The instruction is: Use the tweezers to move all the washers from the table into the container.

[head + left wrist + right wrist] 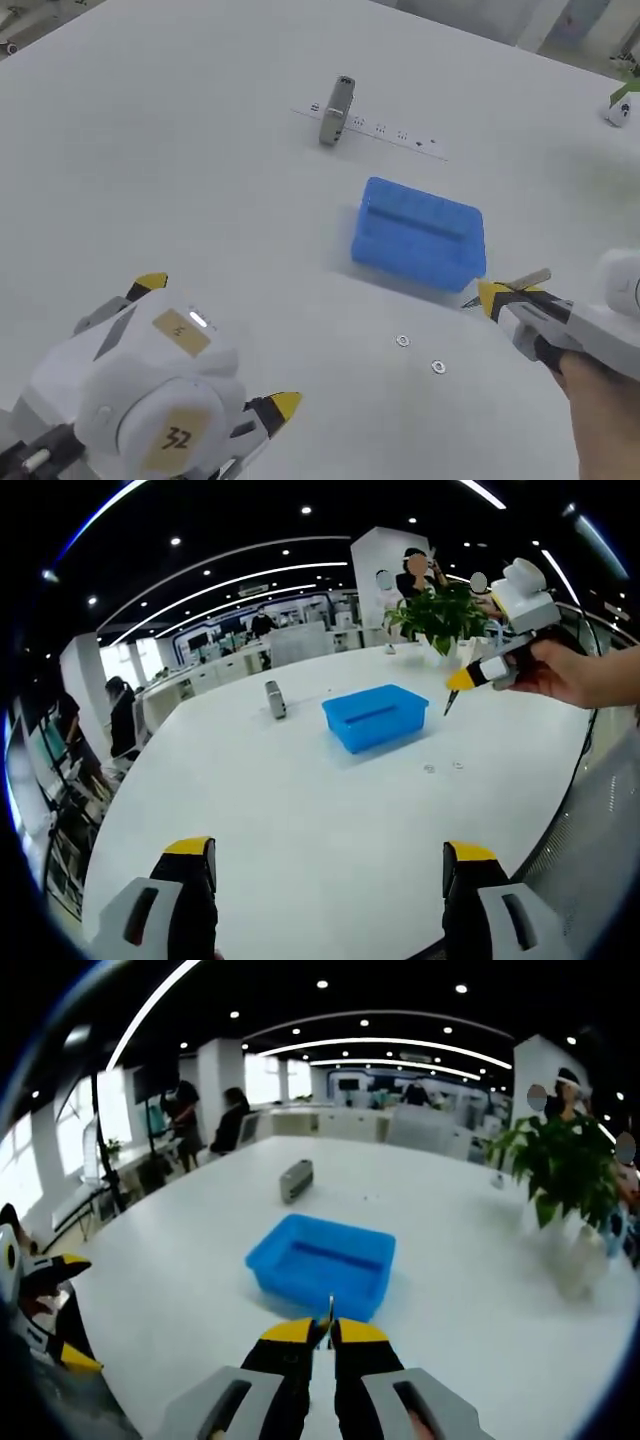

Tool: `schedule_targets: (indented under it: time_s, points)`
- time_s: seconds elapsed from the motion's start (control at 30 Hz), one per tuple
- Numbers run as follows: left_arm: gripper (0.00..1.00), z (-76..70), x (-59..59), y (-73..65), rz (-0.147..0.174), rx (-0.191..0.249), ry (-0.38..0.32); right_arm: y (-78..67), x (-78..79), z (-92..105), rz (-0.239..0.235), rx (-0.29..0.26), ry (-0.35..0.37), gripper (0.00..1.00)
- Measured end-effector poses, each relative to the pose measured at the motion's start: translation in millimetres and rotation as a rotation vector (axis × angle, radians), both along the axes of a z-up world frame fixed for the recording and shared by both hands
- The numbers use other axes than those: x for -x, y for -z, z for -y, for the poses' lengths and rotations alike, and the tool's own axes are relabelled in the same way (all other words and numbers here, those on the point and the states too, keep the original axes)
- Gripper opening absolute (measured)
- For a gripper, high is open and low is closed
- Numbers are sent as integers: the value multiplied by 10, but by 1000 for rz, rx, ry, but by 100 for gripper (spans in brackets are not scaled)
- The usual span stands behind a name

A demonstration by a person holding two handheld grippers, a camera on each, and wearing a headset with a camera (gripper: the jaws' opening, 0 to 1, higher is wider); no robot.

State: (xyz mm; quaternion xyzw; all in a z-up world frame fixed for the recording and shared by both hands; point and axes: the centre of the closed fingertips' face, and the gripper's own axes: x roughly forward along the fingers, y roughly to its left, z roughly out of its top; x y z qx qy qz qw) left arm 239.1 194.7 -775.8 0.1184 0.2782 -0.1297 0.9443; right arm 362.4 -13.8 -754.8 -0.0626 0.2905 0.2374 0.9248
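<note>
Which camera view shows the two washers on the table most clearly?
The head view: both washers lie apart as clear rings on the table, on the near side of the blue container. The left gripper view shows them as tiny specks, far off.

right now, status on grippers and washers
Left gripper open. Right gripper shut on tweezers. Two washers on table beside blue container. Nothing between tweezers and washers.

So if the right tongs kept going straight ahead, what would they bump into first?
Most likely the near wall of the blue container, which sits right ahead of the right tongs and the tweezers they pinch.
</note>
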Motion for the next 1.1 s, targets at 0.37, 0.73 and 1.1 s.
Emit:
schedule_targets:
  time_s: [0.37,0.73,1.1]
  points:
    - [96,-4,-3,4,-1,-2,-1,25,-5,43,-5,6,9,3]
    - [96,3,-4,2,1,1,2,239,-31,170,-42,6,21,3]
    - [96,21,3,15,-7,-4,12,515,200,-72,-141,-16,-46,3]
